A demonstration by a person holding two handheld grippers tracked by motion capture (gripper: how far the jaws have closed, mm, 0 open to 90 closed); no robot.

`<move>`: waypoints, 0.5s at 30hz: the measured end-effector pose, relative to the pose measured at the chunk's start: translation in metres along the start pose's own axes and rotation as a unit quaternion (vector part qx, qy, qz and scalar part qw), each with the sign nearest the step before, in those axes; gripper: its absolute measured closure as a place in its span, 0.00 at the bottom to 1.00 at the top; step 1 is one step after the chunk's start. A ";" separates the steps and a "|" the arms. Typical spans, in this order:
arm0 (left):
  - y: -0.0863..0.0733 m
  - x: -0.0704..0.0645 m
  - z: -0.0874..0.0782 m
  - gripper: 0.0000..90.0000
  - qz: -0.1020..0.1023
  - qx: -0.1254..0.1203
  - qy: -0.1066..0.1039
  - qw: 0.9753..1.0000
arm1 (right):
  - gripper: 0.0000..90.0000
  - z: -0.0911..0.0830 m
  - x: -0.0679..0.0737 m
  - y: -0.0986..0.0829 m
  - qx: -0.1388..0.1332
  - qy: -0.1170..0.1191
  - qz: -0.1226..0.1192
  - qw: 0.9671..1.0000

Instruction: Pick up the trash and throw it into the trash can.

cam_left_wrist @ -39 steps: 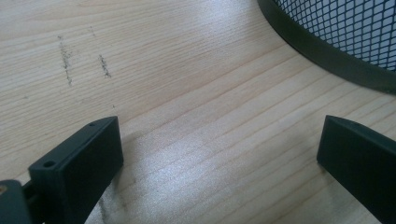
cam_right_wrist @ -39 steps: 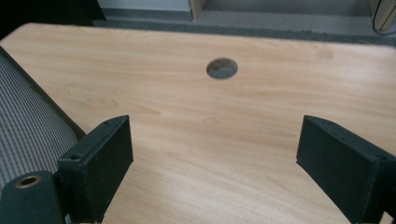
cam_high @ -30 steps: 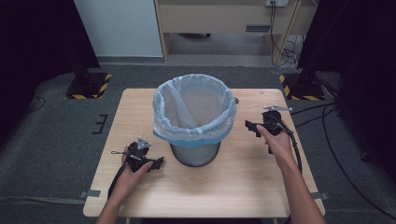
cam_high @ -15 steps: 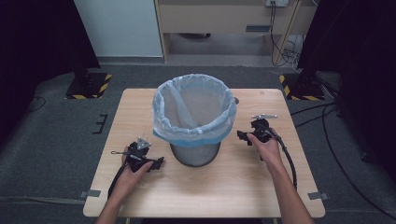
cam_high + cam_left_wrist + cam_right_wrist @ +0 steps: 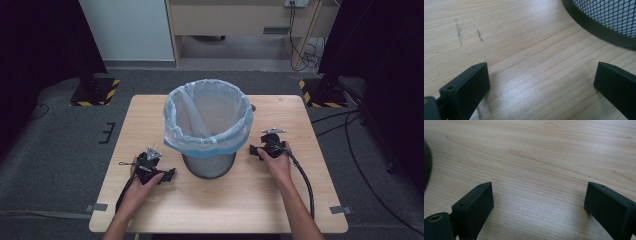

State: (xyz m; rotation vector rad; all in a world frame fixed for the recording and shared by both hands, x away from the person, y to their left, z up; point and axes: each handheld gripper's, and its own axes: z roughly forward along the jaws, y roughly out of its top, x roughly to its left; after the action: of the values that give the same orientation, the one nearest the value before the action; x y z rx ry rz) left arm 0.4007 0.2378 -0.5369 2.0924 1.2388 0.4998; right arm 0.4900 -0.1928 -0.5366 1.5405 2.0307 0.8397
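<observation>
A light wooden table [image 5: 300,200] is being taken up at its middle by a dark mesh wastebasket [image 5: 209,162], which is being lined with a pale blue bag [image 5: 207,120] folded over its rim. The basket is standing between the two grippers, so the straight path from one to the other is being blocked by it. The left gripper [image 5: 167,175] is being held low on the table just beside the basket's base, its jaws being kept wide apart with nothing between them; the mesh wall [image 5: 614,17] is being seen close ahead in the left gripper view. The right gripper [image 5: 254,151] is being held near the basket's other side, jaws likewise spread wide and empty over bare wood [image 5: 544,170]. Faint dark scuff marks [image 5: 459,31] are being shown on the tabletop.
</observation>
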 end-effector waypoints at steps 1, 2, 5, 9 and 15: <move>0.000 0.000 0.000 0.00 0.000 0.000 0.000 1.000 | 0.09 0.000 0.001 -0.001 -0.001 -0.003 -0.002 1.000; 0.000 0.000 0.000 0.00 0.000 0.000 0.000 1.000 | 0.09 0.000 0.001 -0.001 -0.003 -0.004 -0.004 1.000; 0.000 0.000 0.000 0.00 0.000 0.000 0.000 1.000 | 0.08 0.000 0.001 -0.002 -0.005 -0.006 -0.001 1.000; 0.000 0.000 0.000 0.00 0.000 0.000 0.000 1.000 | 0.07 0.000 0.001 -0.003 -0.010 -0.005 -0.001 1.000; 0.000 0.000 0.000 0.00 0.001 0.000 -0.001 1.000 | 0.01 -0.001 0.001 -0.006 -0.005 -0.008 0.004 1.000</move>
State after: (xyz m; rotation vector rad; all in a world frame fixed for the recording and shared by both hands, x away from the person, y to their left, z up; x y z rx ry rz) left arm 0.4006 0.2378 -0.5369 2.0932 1.2370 0.4992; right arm 0.4852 -0.1934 -0.5404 1.5451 2.0079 0.8379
